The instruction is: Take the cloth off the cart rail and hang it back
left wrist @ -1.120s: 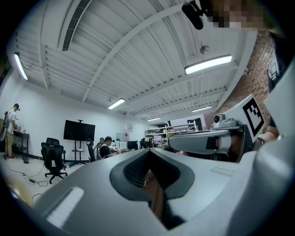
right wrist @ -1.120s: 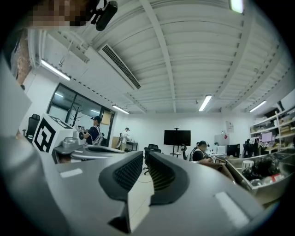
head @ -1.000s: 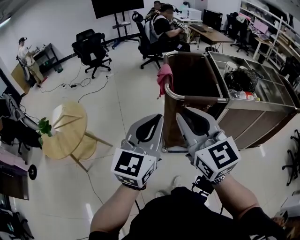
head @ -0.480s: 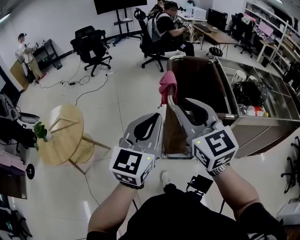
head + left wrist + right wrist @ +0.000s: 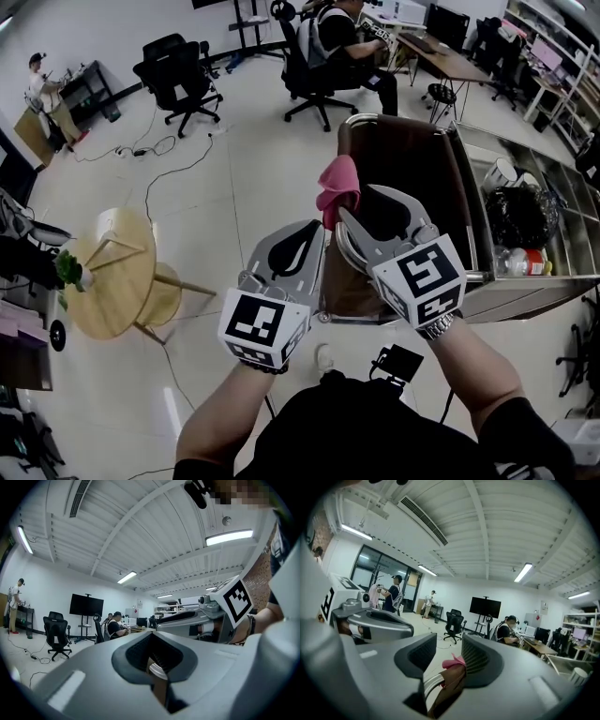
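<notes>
- Cloth (image 5: 337,187): pink, hanging draped over rail (image 5: 403,116) at left side of cart (image 5: 525,281); not yet taken off.
- Right gripper (image 5: 373,202): I am holding it level, aimed at cloth. Jaws have just been opening and are standing apart, gripping nothing. Cloth is showing in gap ahead, pads not pressing it. Likely reason: spread to straddle fold before pinch.
- Left gripper (image 5: 314,232): jaws together, empty. I am keeping it beside right one, probably as reserve for rehanging.

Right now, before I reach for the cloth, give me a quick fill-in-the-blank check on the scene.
The ____ cloth hangs over the cart rail. The left gripper has its jaws ____. In the head view, the round table stands to the ____ of the cart.
Missing words: pink; shut; left.
</notes>
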Demonstrator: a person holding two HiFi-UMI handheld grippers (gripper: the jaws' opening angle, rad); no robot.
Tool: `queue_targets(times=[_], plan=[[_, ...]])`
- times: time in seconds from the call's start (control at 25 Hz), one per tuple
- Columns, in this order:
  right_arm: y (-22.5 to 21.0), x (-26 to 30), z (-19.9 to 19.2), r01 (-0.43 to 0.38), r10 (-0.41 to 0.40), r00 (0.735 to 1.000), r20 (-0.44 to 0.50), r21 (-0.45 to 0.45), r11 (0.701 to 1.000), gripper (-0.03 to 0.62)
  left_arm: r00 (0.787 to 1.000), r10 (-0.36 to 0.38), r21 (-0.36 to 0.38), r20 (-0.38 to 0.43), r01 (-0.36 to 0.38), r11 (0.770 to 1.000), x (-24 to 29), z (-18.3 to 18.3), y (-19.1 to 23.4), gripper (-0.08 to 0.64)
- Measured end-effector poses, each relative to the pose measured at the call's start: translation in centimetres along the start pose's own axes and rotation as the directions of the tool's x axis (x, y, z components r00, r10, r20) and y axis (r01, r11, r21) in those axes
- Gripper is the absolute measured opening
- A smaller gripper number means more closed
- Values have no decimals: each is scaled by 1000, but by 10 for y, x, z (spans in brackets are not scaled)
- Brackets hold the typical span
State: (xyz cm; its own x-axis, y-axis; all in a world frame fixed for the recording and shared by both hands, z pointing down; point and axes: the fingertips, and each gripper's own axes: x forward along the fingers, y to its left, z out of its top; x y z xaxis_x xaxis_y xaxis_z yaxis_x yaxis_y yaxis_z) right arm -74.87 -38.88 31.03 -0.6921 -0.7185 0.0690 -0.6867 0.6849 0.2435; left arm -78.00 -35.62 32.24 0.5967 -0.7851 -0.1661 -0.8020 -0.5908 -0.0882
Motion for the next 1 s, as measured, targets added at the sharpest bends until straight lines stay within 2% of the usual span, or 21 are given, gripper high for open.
queue_targets(times=[0.16, 0.4, 0.8, 1.0], plan=[[-11, 32, -36, -51, 50, 995, -87, -3, 999, 166, 1000, 22, -22, -18, -22, 1000, 23, -25, 20, 2], [-25, 73, -90, -117, 105, 976, -191, -54, 992, 172, 997, 61, -42, -37, -62, 997, 50, -62, 50, 2], [-34, 108, -134, -190, 152, 946, -285, -111, 976, 161, 994, 85, -55, -63, -88, 995, 72, -93, 76, 2], [-30, 110, -129, -181, 142, 950, -277, -121, 976, 27, 994, 81, -60, -70, -85, 995, 69, -91, 81, 2]])
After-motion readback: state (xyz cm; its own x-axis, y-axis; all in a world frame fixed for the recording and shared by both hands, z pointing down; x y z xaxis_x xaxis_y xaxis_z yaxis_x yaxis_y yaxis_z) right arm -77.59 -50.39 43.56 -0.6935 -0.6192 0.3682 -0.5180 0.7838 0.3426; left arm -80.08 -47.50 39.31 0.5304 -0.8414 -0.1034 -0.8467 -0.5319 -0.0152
